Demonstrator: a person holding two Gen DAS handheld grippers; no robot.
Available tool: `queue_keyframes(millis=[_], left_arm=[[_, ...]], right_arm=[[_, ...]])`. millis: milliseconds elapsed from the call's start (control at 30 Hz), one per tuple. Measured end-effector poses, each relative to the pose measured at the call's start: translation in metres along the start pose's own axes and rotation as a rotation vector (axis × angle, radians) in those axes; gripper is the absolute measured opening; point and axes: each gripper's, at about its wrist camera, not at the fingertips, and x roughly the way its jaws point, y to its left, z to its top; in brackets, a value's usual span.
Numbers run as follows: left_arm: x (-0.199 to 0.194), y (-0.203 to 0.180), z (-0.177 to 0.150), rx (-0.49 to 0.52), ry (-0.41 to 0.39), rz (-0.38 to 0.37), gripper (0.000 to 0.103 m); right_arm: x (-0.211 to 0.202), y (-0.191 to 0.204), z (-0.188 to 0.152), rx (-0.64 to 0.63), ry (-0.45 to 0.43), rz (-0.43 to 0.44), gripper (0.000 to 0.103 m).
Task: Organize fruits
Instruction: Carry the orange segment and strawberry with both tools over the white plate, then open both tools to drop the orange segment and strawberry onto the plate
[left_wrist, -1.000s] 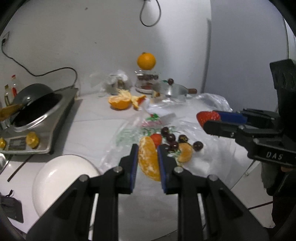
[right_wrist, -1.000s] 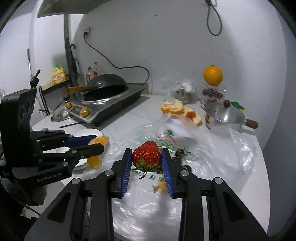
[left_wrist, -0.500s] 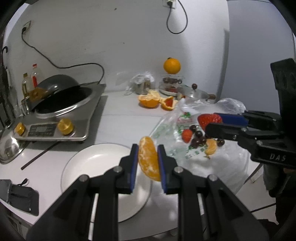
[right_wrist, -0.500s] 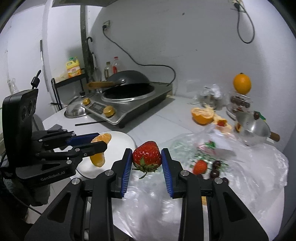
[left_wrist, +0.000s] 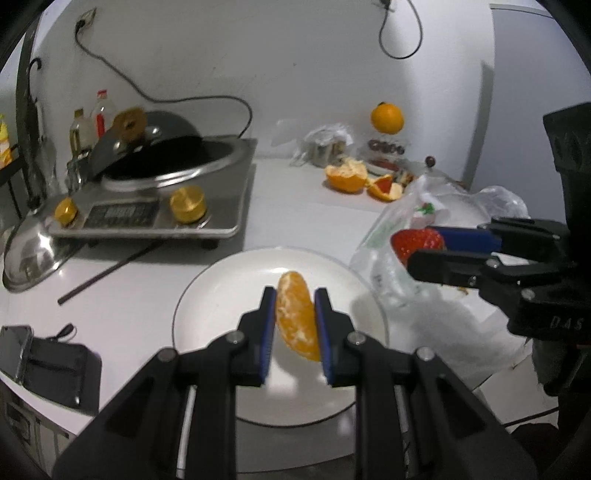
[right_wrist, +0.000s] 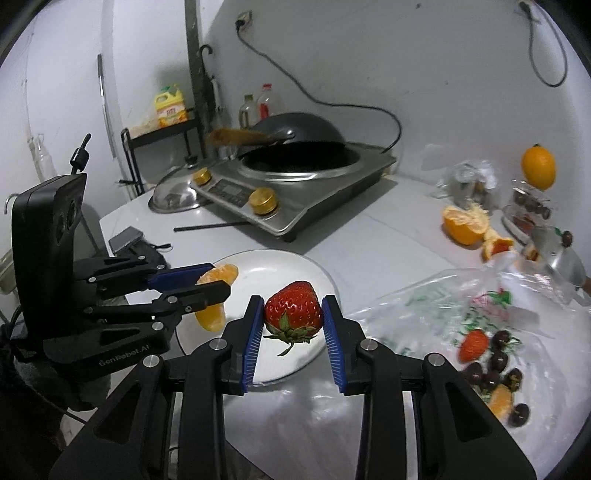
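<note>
Your left claw (left_wrist: 295, 325) is clamped on an orange segment (left_wrist: 298, 319), its blue pads pressed to both sides, at lower centre of the left view above the white plate (left_wrist: 221, 295). Your right claw (right_wrist: 293, 328) grips a strawberry (right_wrist: 292, 309) with its green leaves hanging down, low in the right view over the plate's near right edge. To the right of the plate the clear plastic bag (right_wrist: 443, 295) lies on the counter (right_wrist: 351, 236), carrying another strawberry (right_wrist: 473, 345), dark cherries (right_wrist: 495, 363) and a second segment (right_wrist: 499, 401). At upper left stands the induction cooker (left_wrist: 155, 210) with a dark wok (left_wrist: 166, 136); a whole orange (left_wrist: 386, 118) sits at upper right.
</note>
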Motion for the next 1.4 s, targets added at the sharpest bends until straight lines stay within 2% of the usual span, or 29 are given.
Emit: queue_keyframes(millis=[367, 667, 800, 867, 1400], left_arm=[[0.022, 0.027, -0.022, -0.047, 0.058, 0.012, 0.021], [0.033, 0.029, -0.029, -0.054, 0.086, 0.002, 0.022], [0.033, 0.028, -0.027, -0.057, 0.095, 0.012, 0.023], [0.031, 0.026, -0.026, -0.053, 0.095, 0.017, 0.026], [0.011, -0.004, -0.018, -0.017, 0.077, 0.060, 0.030]], right_arm=[[0.055, 0.017, -0.010, 0.001, 0.107, 0.038, 0.034], [0.072, 0.018, -0.017, -0.002, 0.145, 0.034, 0.034], [0.071, 0.016, -0.017, 0.009, 0.142, 0.027, 0.037], [0.068, 0.014, -0.016, 0.015, 0.134, 0.025, 0.045], [0.011, -0.010, -0.021, 0.052, 0.047, -0.026, 0.047]])
